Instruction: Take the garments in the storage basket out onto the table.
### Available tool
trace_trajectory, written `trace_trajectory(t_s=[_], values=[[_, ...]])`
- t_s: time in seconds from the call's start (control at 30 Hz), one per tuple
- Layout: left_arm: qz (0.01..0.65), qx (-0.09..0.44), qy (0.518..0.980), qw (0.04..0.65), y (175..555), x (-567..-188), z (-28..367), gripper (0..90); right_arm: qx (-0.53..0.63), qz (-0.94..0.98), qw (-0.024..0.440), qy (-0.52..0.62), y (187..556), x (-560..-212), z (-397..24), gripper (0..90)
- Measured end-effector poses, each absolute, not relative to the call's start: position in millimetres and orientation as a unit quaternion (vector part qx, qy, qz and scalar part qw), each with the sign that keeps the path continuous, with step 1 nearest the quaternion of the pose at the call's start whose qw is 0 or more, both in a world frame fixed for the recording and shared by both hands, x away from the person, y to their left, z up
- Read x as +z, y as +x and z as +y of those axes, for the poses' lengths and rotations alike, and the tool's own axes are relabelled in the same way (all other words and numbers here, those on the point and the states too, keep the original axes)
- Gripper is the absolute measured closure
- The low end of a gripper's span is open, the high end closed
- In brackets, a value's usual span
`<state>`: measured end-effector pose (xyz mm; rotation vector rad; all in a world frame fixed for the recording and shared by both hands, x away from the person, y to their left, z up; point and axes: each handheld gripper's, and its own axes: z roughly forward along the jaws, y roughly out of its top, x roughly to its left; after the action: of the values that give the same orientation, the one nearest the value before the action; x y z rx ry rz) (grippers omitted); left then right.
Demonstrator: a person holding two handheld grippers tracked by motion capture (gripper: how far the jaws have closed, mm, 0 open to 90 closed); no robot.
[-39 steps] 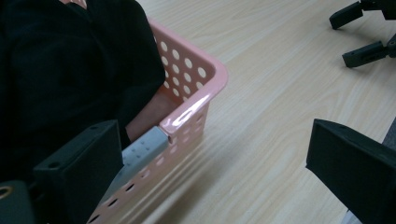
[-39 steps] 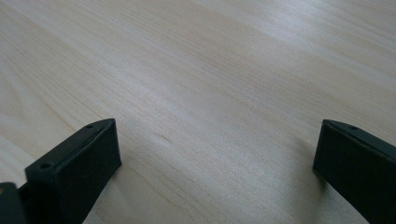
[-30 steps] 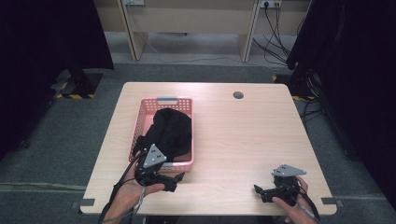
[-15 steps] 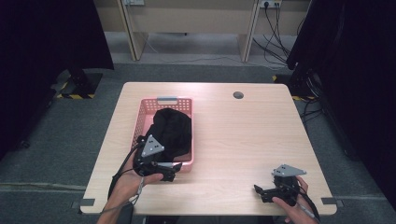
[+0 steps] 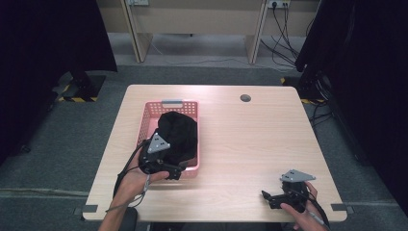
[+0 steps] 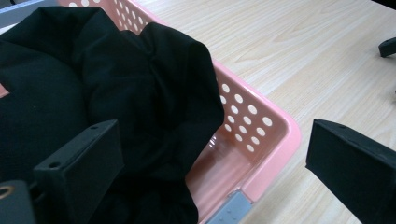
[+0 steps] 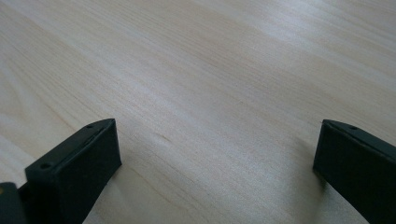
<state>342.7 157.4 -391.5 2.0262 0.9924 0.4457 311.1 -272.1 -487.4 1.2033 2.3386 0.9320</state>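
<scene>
Black cloth (image 6: 116, 88) between wide-open left claw (image 6: 212, 172) jaws, ungripped.

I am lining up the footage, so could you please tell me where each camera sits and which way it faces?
High view: above the person's side, looking forward and down at the table; forearms, left gripper and right gripper show.
Left gripper view: on the left gripper, jaws wide, facing the pink basket and black cloth.
Right gripper view: on the right gripper, facing bare table.
High and left views share basket and cloth.

The right gripper (image 7: 212, 172) has its two black jaws spread wide apart over the bare pale wooden desk (image 7: 210, 79).
</scene>
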Motion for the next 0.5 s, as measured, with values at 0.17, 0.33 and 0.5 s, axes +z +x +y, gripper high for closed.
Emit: trace_trajectory(t_s=[0.17, 0.33, 0.5], values=[[0.403, 0.181, 0.800, 0.407, 349.9, -388.6, 161.2, 3.0, 0.329, 0.825, 0.175, 0.425, 311.1, -487.3, -272.1, 0.8], [0.413, 0.190, 0.796, 0.399, 360.3, -386.9, 163.1, 3.0, 0.329, 0.825, 0.175, 0.425, 311.1, -487.4, -272.1, 0.8], [0.423, 0.197, 0.795, 0.387, 369.9, -387.3, 164.4, 3.3, 0.329, 0.825, 0.175, 0.425, 311.1, -487.4, -272.2, 0.8]])
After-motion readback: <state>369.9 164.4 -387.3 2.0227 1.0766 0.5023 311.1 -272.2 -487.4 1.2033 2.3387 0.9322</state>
